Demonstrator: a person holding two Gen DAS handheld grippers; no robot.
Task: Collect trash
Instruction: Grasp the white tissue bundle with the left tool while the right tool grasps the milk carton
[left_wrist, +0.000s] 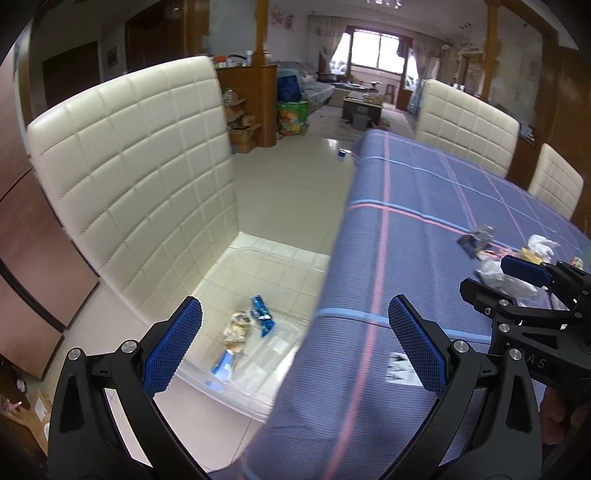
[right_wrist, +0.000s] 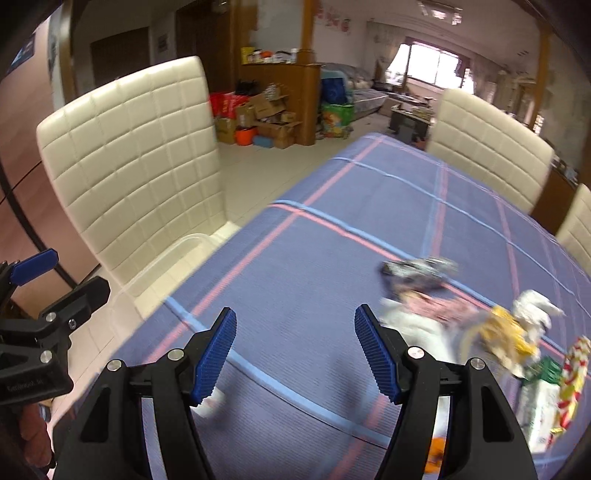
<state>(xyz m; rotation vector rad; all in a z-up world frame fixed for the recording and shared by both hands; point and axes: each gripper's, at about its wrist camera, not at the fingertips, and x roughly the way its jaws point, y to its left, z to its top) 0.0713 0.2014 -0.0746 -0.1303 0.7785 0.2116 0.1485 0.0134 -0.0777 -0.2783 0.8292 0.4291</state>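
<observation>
A clear plastic bin (left_wrist: 280, 266) sits on the seat of a cream chair (left_wrist: 133, 177) beside the table. A blue wrapper (left_wrist: 263, 316) and a crumpled clear-and-blue wrapper (left_wrist: 234, 343) lie in the bin. My left gripper (left_wrist: 295, 350) is open and empty, above the bin and the table edge. My right gripper (right_wrist: 295, 354) is open and empty above the blue plaid tablecloth (right_wrist: 332, 221). A pile of trash lies to its right: a dark foil wrapper (right_wrist: 417, 271), white plastic (right_wrist: 421, 325), a yellow wrapper (right_wrist: 506, 332) and a crumpled tissue (right_wrist: 535, 306). The right gripper also shows in the left wrist view (left_wrist: 517, 284).
Two more cream chairs (right_wrist: 487, 147) stand at the table's far side. A small white box (right_wrist: 539, 410) and a red-and-white wrapper (right_wrist: 572, 373) lie at the right edge. A white paper scrap (left_wrist: 400, 365) lies on the cloth. Cardboard boxes (right_wrist: 266, 118) stand on the floor beyond.
</observation>
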